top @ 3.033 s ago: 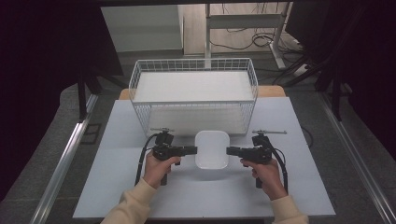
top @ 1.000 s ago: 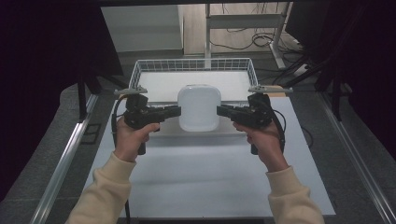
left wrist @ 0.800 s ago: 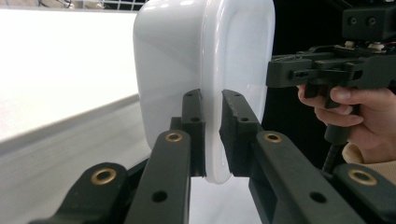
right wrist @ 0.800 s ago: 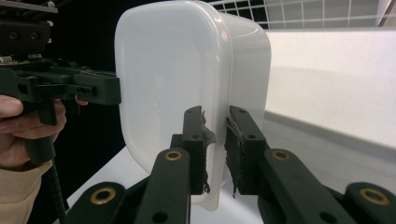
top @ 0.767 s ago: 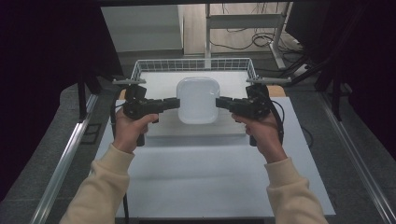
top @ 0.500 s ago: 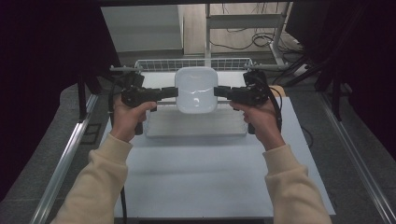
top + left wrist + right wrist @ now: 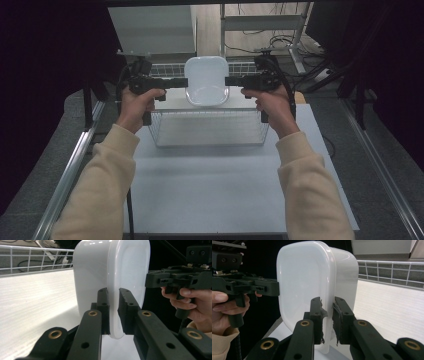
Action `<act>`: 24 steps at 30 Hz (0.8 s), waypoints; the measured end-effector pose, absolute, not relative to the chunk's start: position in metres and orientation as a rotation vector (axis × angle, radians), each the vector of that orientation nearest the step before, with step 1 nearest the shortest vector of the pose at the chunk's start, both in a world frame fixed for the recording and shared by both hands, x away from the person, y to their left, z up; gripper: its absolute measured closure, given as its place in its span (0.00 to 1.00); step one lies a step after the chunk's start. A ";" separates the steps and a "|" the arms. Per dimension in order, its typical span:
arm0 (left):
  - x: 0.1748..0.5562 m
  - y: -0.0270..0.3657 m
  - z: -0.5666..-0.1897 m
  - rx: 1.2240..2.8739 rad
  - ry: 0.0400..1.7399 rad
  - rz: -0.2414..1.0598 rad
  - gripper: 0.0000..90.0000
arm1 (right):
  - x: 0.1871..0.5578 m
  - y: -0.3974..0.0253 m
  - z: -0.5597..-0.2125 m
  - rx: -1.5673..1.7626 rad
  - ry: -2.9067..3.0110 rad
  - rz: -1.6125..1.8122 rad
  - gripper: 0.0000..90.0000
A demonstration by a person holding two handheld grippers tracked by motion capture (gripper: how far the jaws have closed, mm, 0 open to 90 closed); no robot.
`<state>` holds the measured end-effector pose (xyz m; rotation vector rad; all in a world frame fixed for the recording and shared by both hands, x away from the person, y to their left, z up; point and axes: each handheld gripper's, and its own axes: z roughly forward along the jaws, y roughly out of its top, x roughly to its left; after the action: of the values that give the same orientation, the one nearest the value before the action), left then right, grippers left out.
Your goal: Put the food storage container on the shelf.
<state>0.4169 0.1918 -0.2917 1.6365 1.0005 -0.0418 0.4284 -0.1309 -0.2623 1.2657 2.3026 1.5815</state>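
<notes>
You've got the white tub (image 7: 206, 80) pinched from both sides, held up in the air above the wire basket (image 7: 210, 127), over its far half, w/ the open side tilted toward you. Left gripper (image 7: 181, 82) is clamped on the tub's left rim, right gripper (image 7: 231, 81) on the right rim, both roughly level, jaws pointing at each other. In the left gripper view the two black jaws straddle the rim edge, one pad inside the tub wall and one outside, both touching plastic; your other hand (image 7: 190, 300) and its gripper sit just past the tub. Right gripper view is the same story: jaws closed on the rim, pad foam looks frayed at the edges, tub (image 7: 317, 290) standing on edge in front of the lens. Basket sits on the white table (image 7: 225, 190), far side of it, touching the tabletop. Basket's floor has a white liner, nothing else visible in it.
</notes>
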 end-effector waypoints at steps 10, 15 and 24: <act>0.442 0.190 -0.306 1.649 1.082 -0.115 0.89 | 0.457 -0.130 -0.276 1.380 2.363 1.531 0.86; 0.454 0.188 -0.309 1.620 1.110 -0.154 0.89 | 0.469 -0.133 -0.282 1.466 2.347 1.545 0.85; 0.476 0.190 -0.318 1.557 1.189 -0.235 0.81 | 0.489 -0.128 -0.290 1.616 2.349 1.513 0.77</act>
<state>0.4759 0.1904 -0.3184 1.5567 1.1887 -0.2348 0.4889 -0.1280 -0.2896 1.6162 2.3488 1.5129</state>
